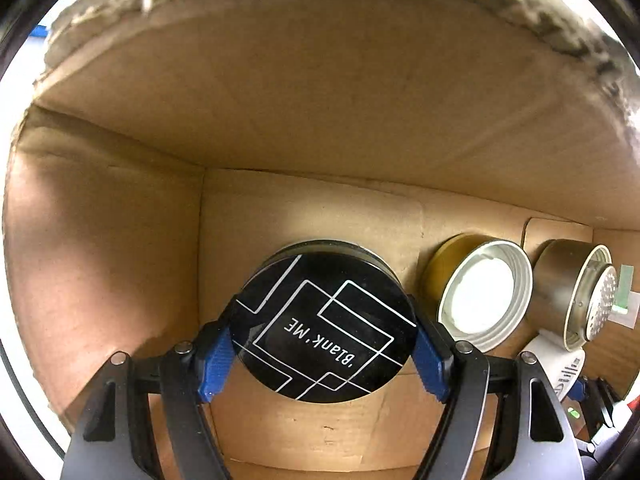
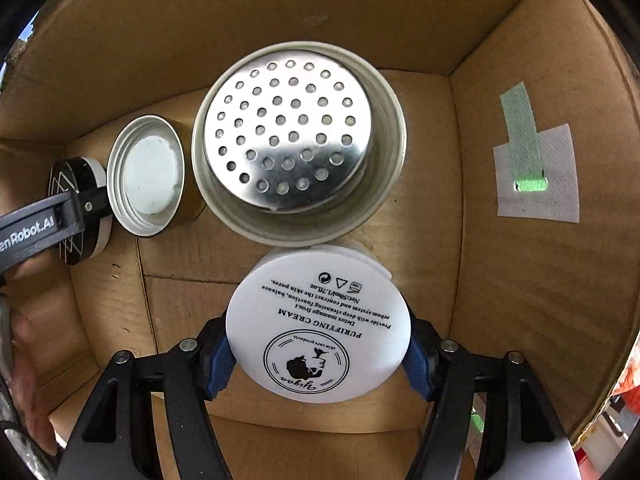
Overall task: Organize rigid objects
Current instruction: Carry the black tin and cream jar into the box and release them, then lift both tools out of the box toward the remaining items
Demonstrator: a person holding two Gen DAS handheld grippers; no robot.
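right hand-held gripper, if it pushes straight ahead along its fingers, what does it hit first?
Probably the perforated metal cup. The right hand-held gripper is shut on the white cream jar, whose far edge sits right by the cup's rim; contact can't be told.

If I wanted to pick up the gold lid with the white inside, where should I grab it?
Probably by its rim. The gold screw lid with the white liner stands on edge in the cardboard box, its open face toward the cameras. The black round tin and the silver perforated tin crowd its sides, so come from above its free top edge, one finger inside and one behind.
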